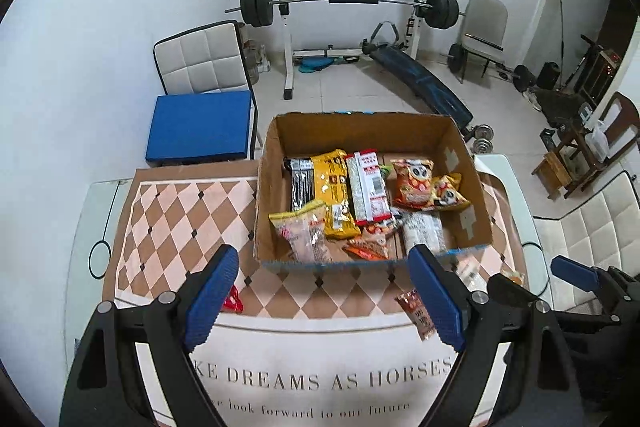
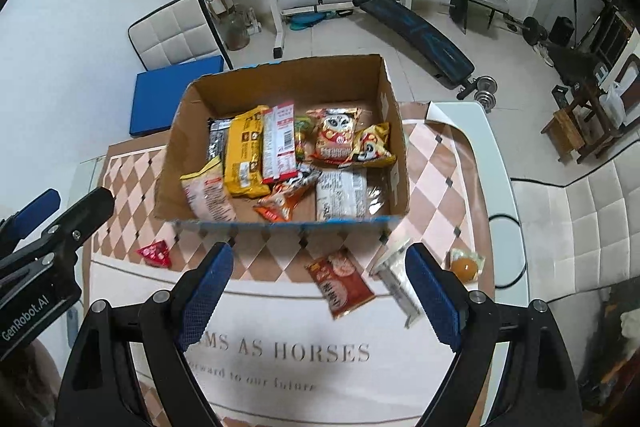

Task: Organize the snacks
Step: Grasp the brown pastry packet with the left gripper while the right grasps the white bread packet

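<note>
Box (image 2: 192, 147) brown cardboard, packets piled inside | left claw (image 1: 324, 299) spread, empty | right claw (image 2: 320, 299) spread, empty

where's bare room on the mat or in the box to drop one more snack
Free: the brown cardboard box floor along its far wall, and checkered mat left of it. Crowded: the box's near half; mat ahead of the right gripper.

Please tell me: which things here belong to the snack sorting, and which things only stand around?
For the job:
- cardboard box holding snacks
- red triangular packet
- red-brown packet
- clear white packet
- orange round snack

Only standing around:
- barbell rack
- sit-up bench
- blue cushion
- dumbbells
</note>
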The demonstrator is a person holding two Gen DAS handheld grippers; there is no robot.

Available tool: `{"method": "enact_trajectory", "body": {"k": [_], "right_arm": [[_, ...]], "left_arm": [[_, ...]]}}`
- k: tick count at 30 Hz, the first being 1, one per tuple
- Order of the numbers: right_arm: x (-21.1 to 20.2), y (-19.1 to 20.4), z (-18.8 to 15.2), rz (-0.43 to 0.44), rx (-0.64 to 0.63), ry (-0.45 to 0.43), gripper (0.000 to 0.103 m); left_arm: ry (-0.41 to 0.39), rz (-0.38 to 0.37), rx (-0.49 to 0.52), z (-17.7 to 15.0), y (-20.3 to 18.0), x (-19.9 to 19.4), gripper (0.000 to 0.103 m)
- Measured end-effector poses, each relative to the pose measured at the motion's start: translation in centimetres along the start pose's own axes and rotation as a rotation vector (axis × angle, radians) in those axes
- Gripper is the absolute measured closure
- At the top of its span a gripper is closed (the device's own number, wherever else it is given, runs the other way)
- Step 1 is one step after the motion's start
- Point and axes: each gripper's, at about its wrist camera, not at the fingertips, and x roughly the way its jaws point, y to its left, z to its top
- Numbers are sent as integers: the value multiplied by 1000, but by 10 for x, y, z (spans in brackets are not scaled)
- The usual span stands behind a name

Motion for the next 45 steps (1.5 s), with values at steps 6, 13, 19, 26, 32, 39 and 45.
{"method": "enact_trajectory", "body": {"k": [6, 13, 19, 26, 32, 39, 45], "right_arm": [[4, -20, -29, 51, 73, 57, 13], [59, -94, -43, 67, 202, 186, 8], [133, -140, -44, 36, 148, 311, 9], [215, -146, -40, -6, -45, 434, 9], [236, -157, -58, 14, -39, 498, 39], [230, -201, -73, 81, 166, 547, 39], [223, -224, -71, 122, 227, 538, 31]], "left_arm": [[50, -40, -29, -24, -6, 7, 16], [243, -89, -108, -55, -32, 72, 16], [461, -106, -232, -86, -67, 153, 16], [569, -77, -268, -102, -95, 208, 16], [620, -93, -335, -104, -112, 237, 16], [650, -31, -328, -108, -138, 266, 16], [616, 37, -244, -114, -143, 262, 16]]}}
